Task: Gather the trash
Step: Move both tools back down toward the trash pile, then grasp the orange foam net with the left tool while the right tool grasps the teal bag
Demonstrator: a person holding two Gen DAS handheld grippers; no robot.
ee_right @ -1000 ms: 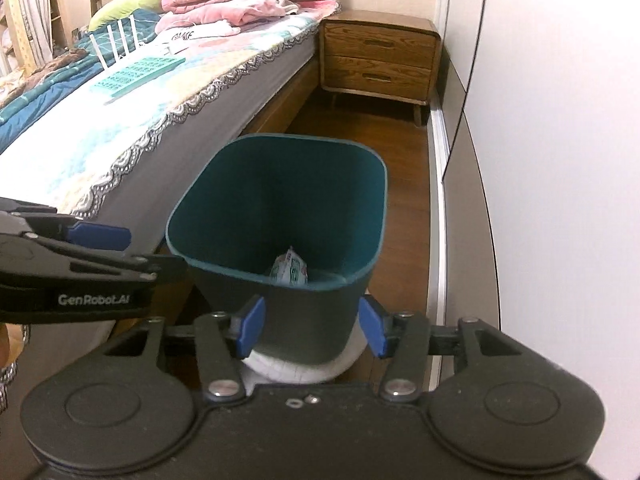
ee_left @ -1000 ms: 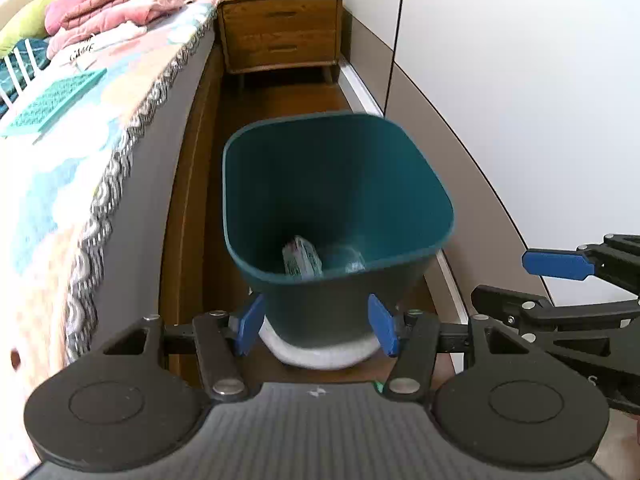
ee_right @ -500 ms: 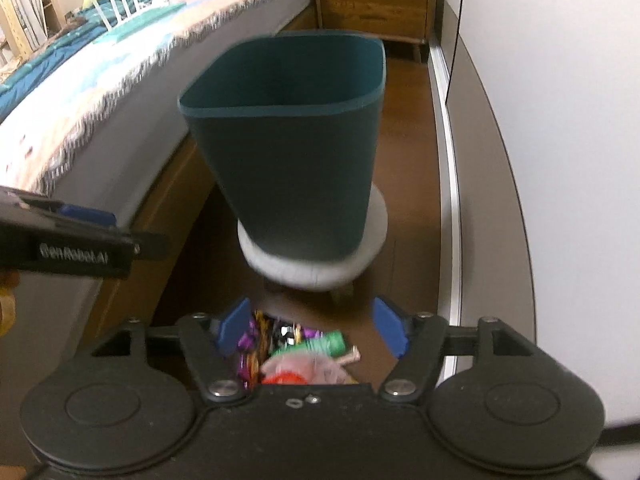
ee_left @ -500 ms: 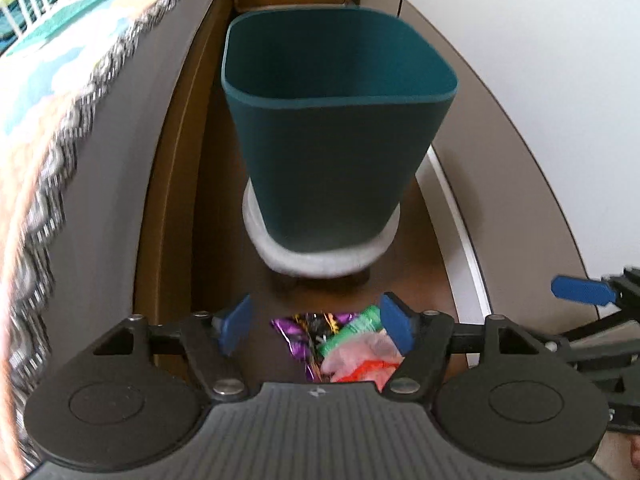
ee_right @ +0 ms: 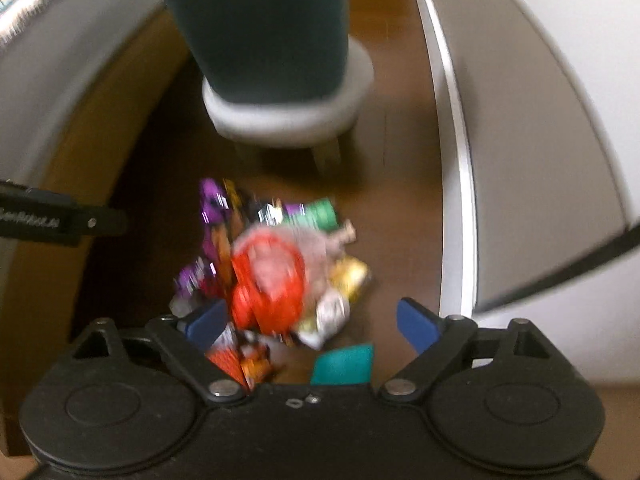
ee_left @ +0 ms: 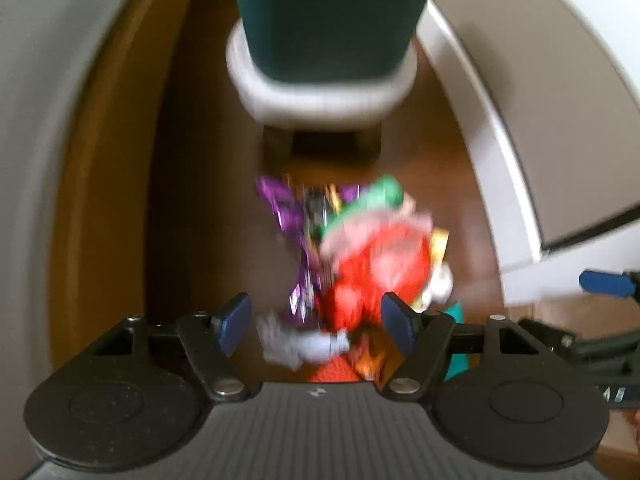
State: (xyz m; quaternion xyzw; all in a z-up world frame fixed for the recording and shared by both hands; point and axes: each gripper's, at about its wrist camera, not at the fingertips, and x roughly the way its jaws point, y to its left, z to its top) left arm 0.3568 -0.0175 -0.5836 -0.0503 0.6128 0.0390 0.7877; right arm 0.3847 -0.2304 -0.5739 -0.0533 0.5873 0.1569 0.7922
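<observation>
A blurred heap of trash [ee_left: 360, 256] [ee_right: 276, 272] lies on the wooden floor: red, purple, green and yellow wrappers. A teal card [ee_right: 342, 364] lies at its near edge. My left gripper [ee_left: 316, 322] hangs open just above the heap's near side, with a crumpled grey wrapper [ee_left: 300, 346] below its jaws. My right gripper [ee_right: 312, 326] points down over the heap; its jaws are opening and nothing is gripped. Beyond the heap, the dark teal bin [ee_left: 332, 16] [ee_right: 264, 28] stands on a low round white stool [ee_left: 320, 96] [ee_right: 288, 120].
A bed's grey side panel [ee_left: 44, 128] and wooden base run along the left. White wardrobe doors [ee_right: 540, 128] with a pale rail close off the right. The floor strip between them is narrow. The right gripper's blue fingertip [ee_left: 606, 283] shows in the left wrist view.
Both grippers have dropped from bin-rim height to just above the floor and tilted downward. The trash heap has come into view under them. Both jaws stand wider than before.
</observation>
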